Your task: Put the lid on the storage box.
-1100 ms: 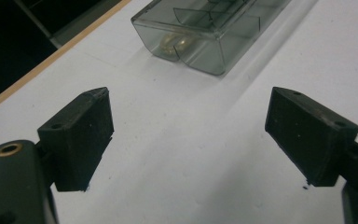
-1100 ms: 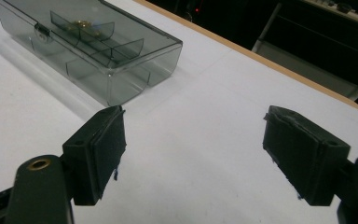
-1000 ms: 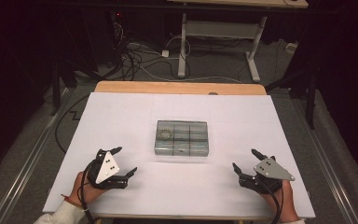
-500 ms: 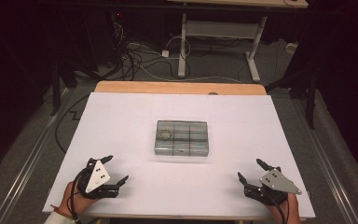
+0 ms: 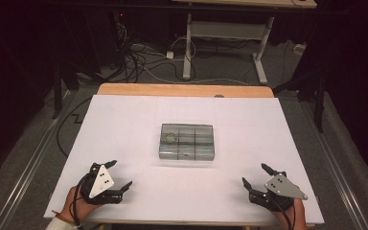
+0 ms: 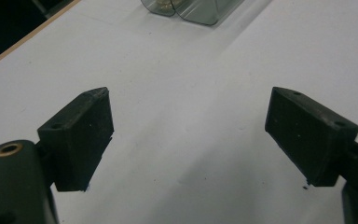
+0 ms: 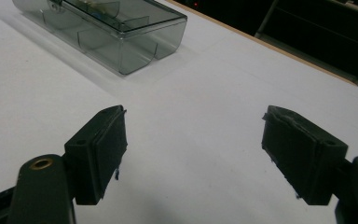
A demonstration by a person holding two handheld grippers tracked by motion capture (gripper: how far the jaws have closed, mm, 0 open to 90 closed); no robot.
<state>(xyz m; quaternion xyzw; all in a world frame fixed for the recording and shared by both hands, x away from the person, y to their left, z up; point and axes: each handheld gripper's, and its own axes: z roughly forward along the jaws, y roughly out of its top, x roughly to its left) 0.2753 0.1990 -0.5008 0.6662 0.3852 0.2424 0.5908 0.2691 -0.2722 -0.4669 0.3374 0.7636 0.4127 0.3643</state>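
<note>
1. My left hand-held gripper (image 5: 120, 174) is released, jaws wide apart, holding nothing, near the front of the white tabletop (image 5: 124, 124).
2. My right hand-held gripper (image 5: 258, 174) is likewise released and empty.
3. The smoky clear plastic compartment box (image 5: 187, 141), lid closed, sits mid-tabletop, well apart from both.
4. I can read no writing or label on it.
</note>
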